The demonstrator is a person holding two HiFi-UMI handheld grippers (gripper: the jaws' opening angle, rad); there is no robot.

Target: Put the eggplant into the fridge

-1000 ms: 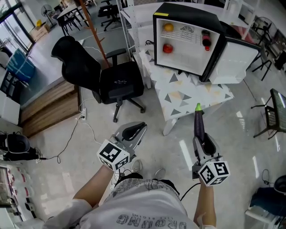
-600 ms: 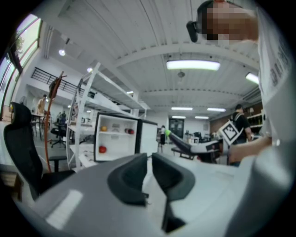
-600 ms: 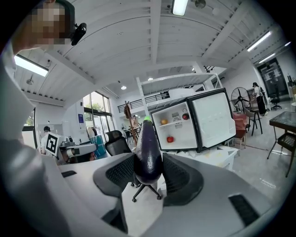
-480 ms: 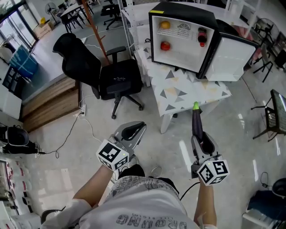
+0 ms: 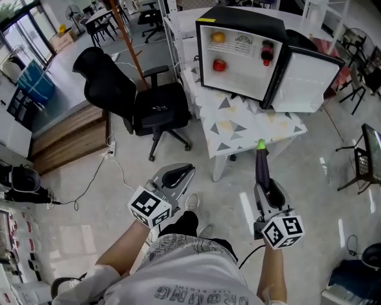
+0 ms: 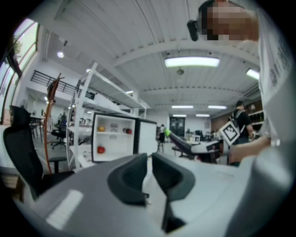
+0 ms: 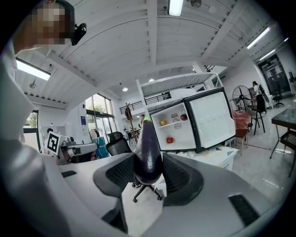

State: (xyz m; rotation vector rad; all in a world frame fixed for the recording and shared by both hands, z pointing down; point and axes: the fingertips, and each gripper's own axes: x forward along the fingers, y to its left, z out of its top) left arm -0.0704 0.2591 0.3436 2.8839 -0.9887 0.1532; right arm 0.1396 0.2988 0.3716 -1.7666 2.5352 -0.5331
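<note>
Progress: the pick-up is done, the placing is not. Your right gripper has the eggplant clamped by its thick lower end. The jaws stand wide around the purple body, and the green tip points ahead toward the fridge. The eggplant hangs in the air over the floor, short of the near edge of the table, and is well apart from the fridge. The fridge stands at the table's far side with its door already swung open, so no opening step remains. Still to do, by my reading: close the distance, carry the eggplant past the door frame onto a free stretch of shelf, and release it.

Your left gripper is empty, with its jaws drawn nearly together and nothing between them.

What each view adds:
- The head view alone shows the stretch of floor still to cover and the office chair off the table's left edge.
- It also shows the contents of the fridge: an orange fruit, a red fruit and a dark bottle.
- The right gripper view confirms the hold. Both ribbed pads press on the eggplant, which stands upright and partly covers the sight line to the fridge.
- The left gripper view shows the left jaws bare. It also shows the eggplant from the side, level and aimed toward the fridge.
</note>
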